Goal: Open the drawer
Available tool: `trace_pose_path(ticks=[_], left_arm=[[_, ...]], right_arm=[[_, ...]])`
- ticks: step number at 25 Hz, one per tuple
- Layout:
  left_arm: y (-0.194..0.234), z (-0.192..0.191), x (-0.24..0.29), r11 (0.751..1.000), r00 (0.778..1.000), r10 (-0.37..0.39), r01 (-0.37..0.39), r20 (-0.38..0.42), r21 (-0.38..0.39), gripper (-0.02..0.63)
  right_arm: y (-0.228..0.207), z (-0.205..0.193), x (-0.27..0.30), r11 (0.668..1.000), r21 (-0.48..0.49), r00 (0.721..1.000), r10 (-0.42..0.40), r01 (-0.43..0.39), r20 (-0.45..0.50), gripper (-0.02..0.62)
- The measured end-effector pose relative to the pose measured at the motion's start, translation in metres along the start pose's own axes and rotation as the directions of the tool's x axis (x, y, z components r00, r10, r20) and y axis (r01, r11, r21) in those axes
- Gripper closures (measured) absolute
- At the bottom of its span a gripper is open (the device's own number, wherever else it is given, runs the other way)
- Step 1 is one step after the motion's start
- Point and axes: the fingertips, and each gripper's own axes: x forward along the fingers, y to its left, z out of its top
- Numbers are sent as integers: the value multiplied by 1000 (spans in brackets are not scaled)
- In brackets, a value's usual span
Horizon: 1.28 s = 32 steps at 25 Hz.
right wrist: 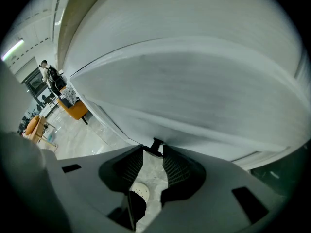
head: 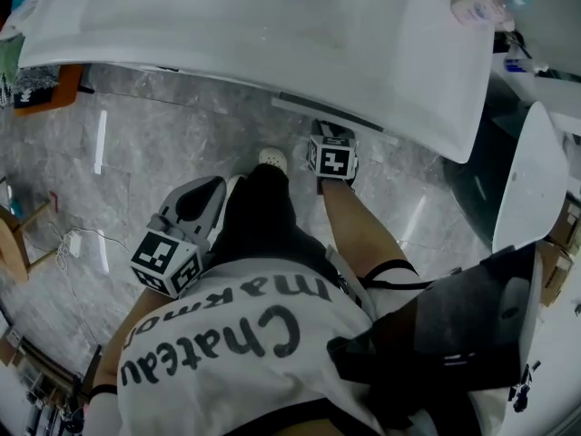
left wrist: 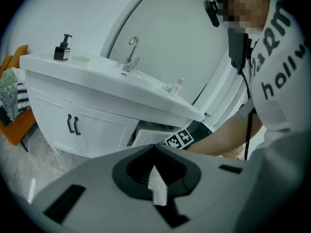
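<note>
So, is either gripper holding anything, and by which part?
Right gripper: drawer handle between its fingertips, grip unclear. Left gripper: shut on a white scrap, by its edge.

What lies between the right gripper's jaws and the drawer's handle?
Nothing: the right gripper view shows the black handle at the tips of the right gripper's open jaws.

"Chateau" on the shirt [head: 227,371]

Right tool [right wrist: 153,152] jaws apart; black drawer handle [right wrist: 156,146] between tips, perhaps untouched; white vanity [right wrist: 194,81] above.
</note>
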Motion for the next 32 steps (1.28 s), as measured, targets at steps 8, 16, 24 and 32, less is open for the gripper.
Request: trace_pose_path(ticks=[8,16,24,32], left_arm=[[-5,-13,-9,1000,1000,-10,10,1,4,598],[-6,-21,-21,1000,1000,-13,13,3,26,598],[-7,-29,-35,999,1000,-14,14,7,47,598],[-10,-41,-42,998,1000,-25,25,-3,62,598]], right_arm=[[9,-18,-8,998,-60,999,8,-10,-31,469],[18,-38,-16,996,-86,998,21,-26,-56,476],[27,-51,-21,997,-81,998,16,-21,-59,476],[28,-52,-22,995,-90,997,24,-31,-76,480]])
